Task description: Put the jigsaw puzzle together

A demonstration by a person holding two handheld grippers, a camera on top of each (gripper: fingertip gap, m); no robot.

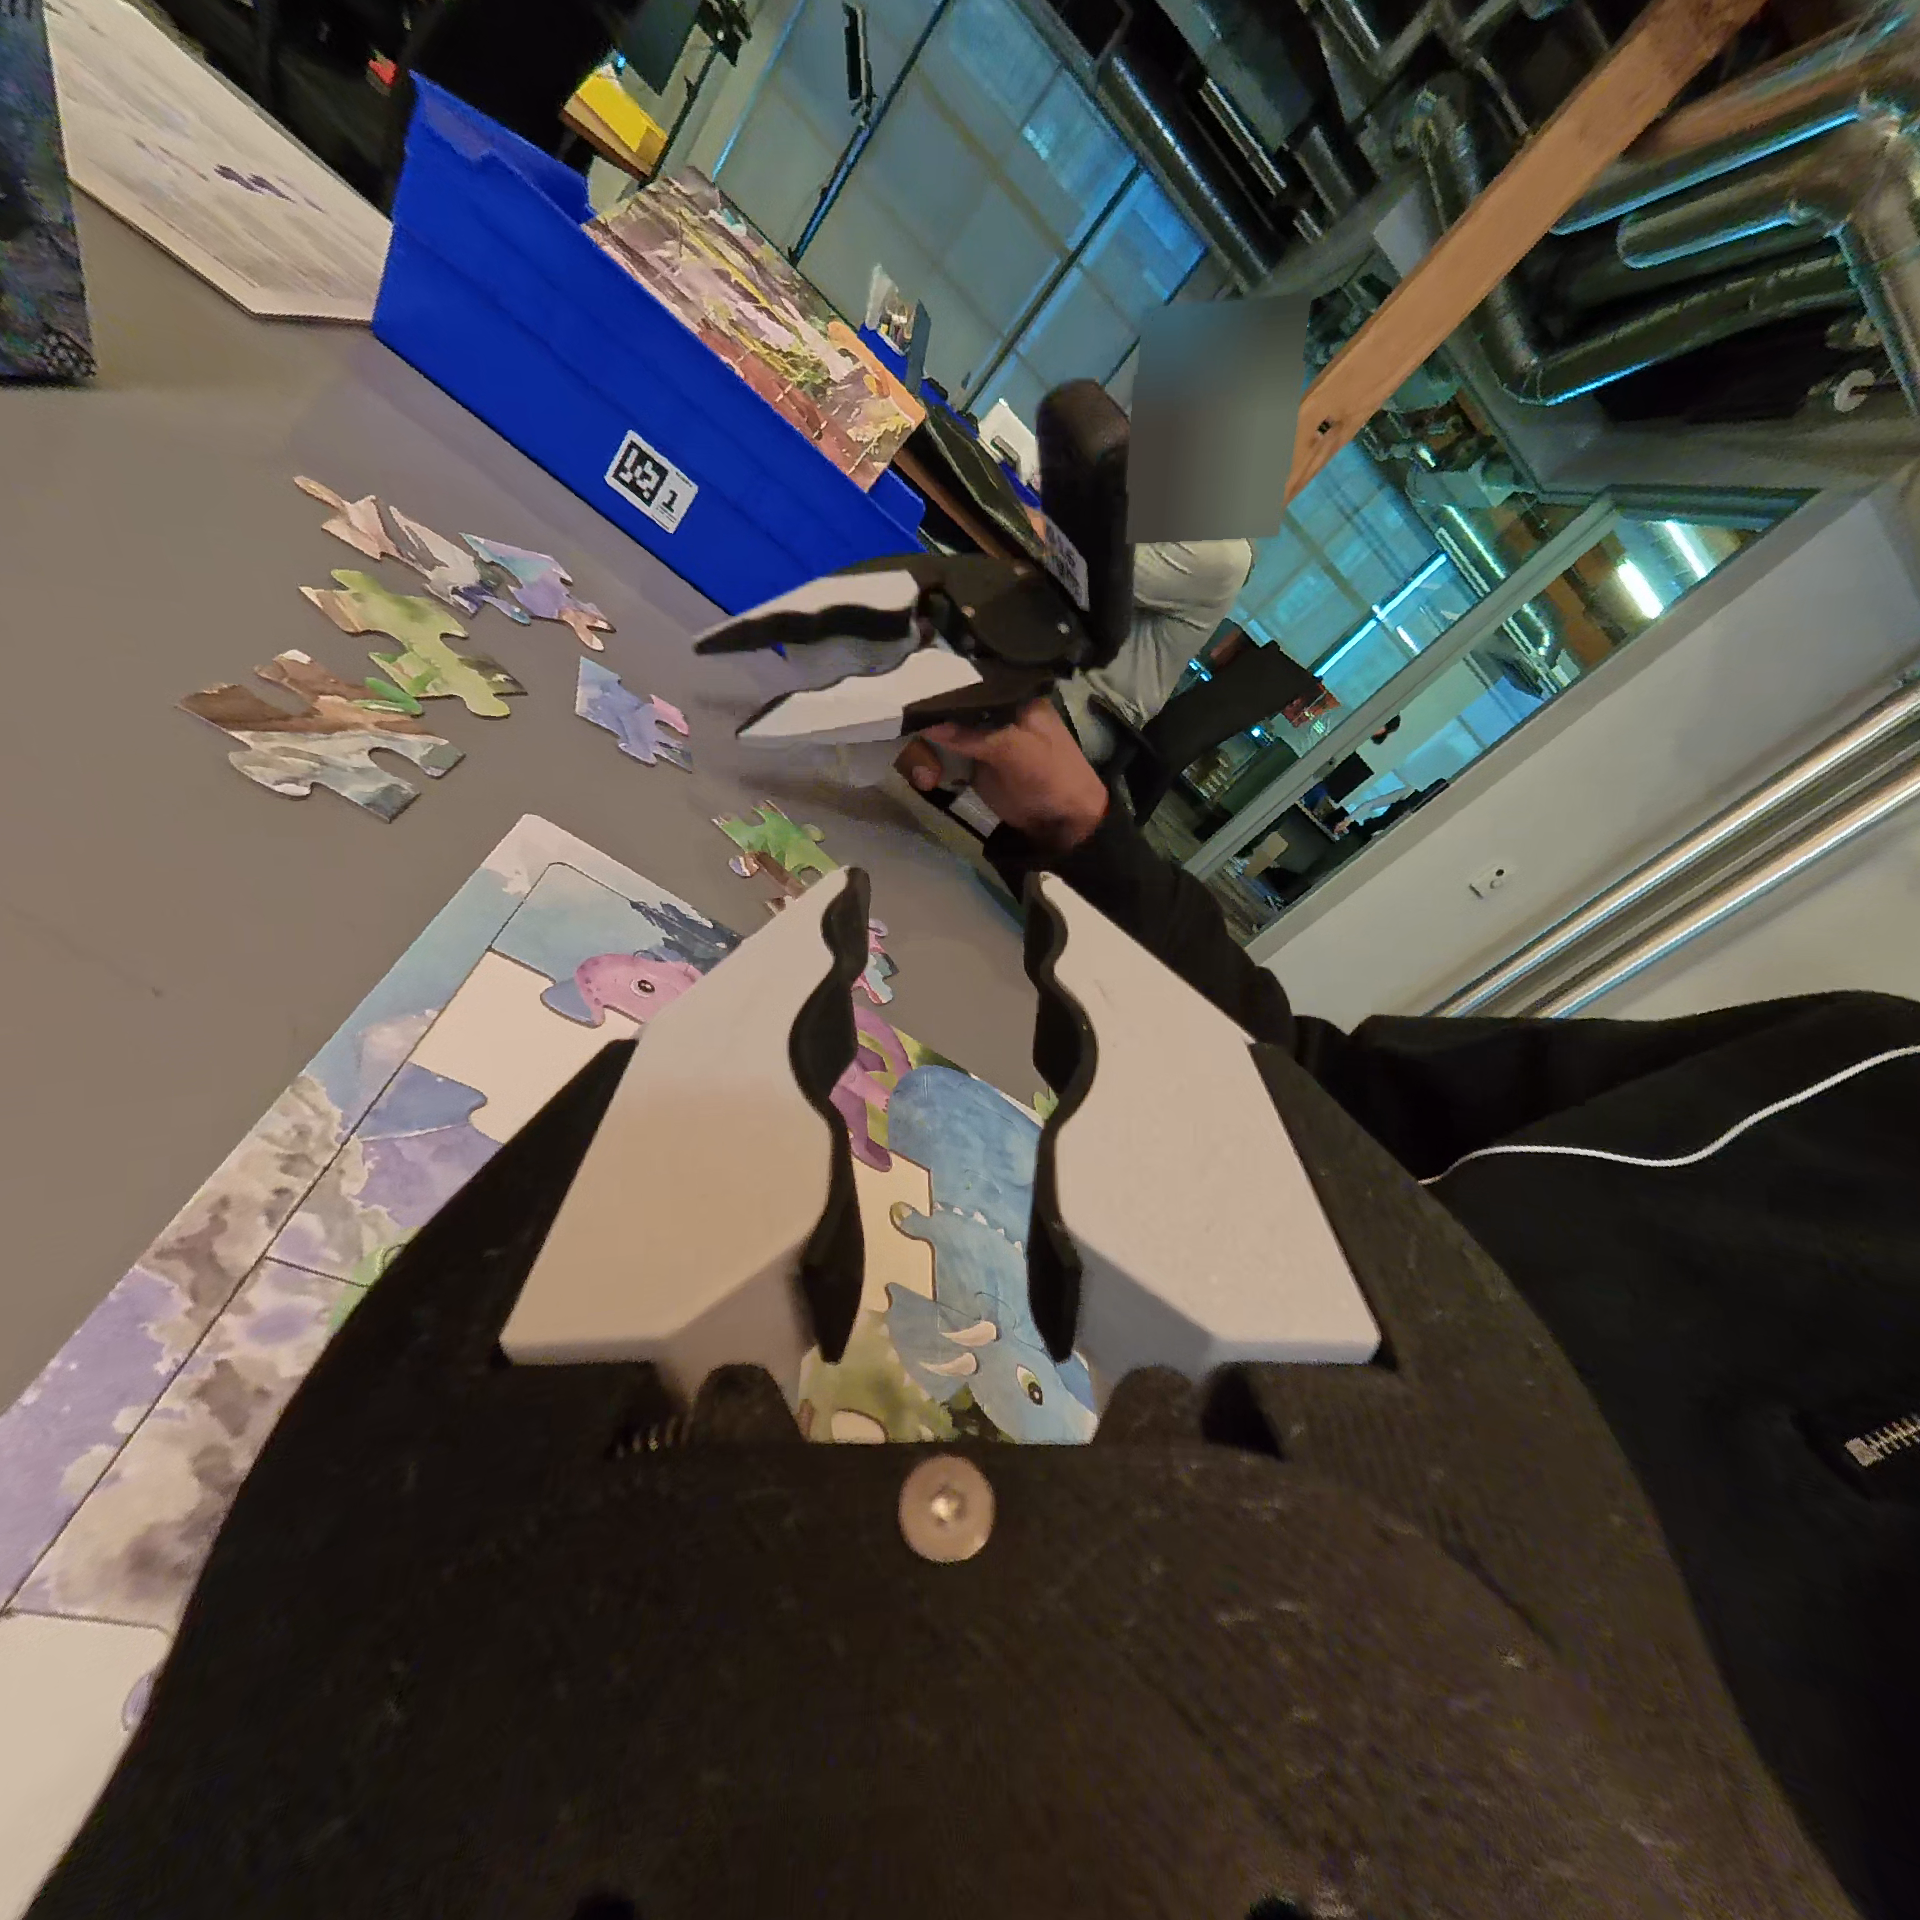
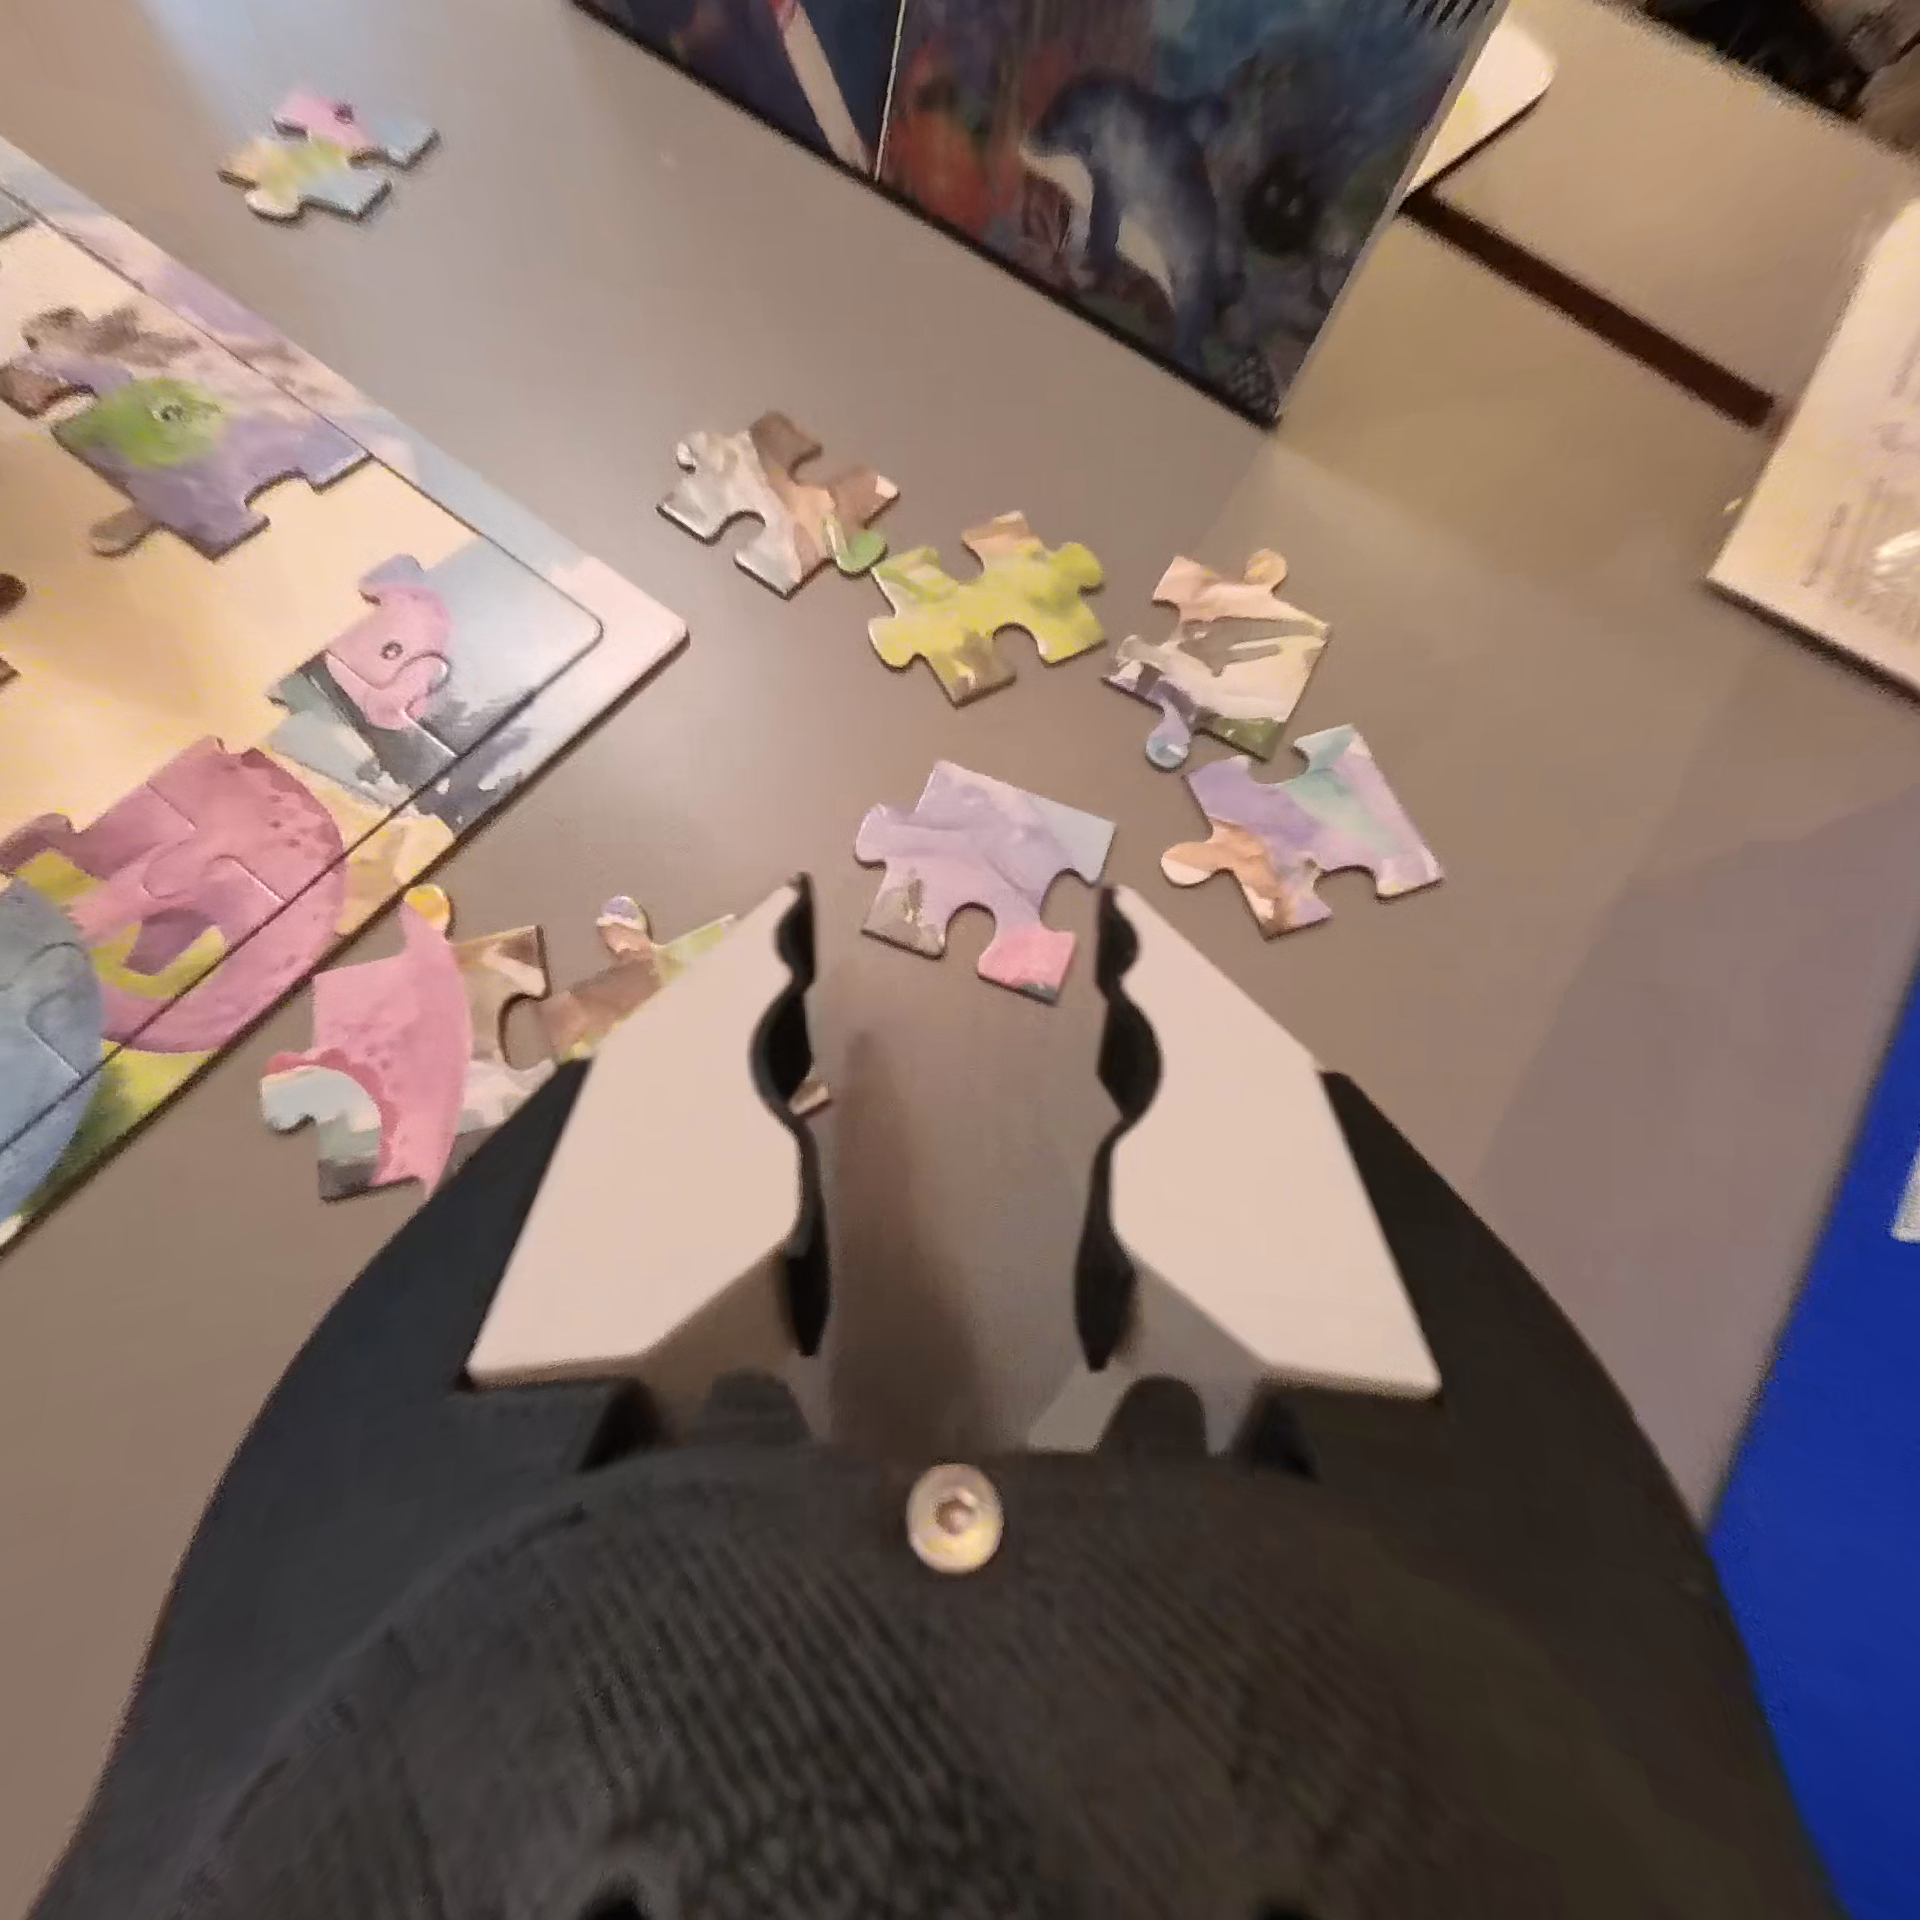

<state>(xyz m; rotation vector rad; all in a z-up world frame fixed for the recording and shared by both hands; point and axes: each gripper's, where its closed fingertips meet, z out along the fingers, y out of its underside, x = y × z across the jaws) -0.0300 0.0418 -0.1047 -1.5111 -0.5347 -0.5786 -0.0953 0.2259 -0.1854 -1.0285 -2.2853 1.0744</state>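
The puzzle board lies on the grey table, partly filled, with a pink dinosaur and a blue dinosaur in place. My left gripper hovers over the board, open with nothing between its pads. My right gripper is open and empty just above the table. A purple piece with a pink tab lies flat just ahead of its fingertips, untouched. The right gripper also shows in the left wrist view, open, beside that purple piece. The board's corner lies to its left.
Several loose pieces lie ahead of the right gripper: green, grey-brown, white-grey, purple-teal. A pink piece lies by the board's edge. A blue bin and a dark picture box stand behind. The tips of one gripper are about 20 cm away from the tips of the other.
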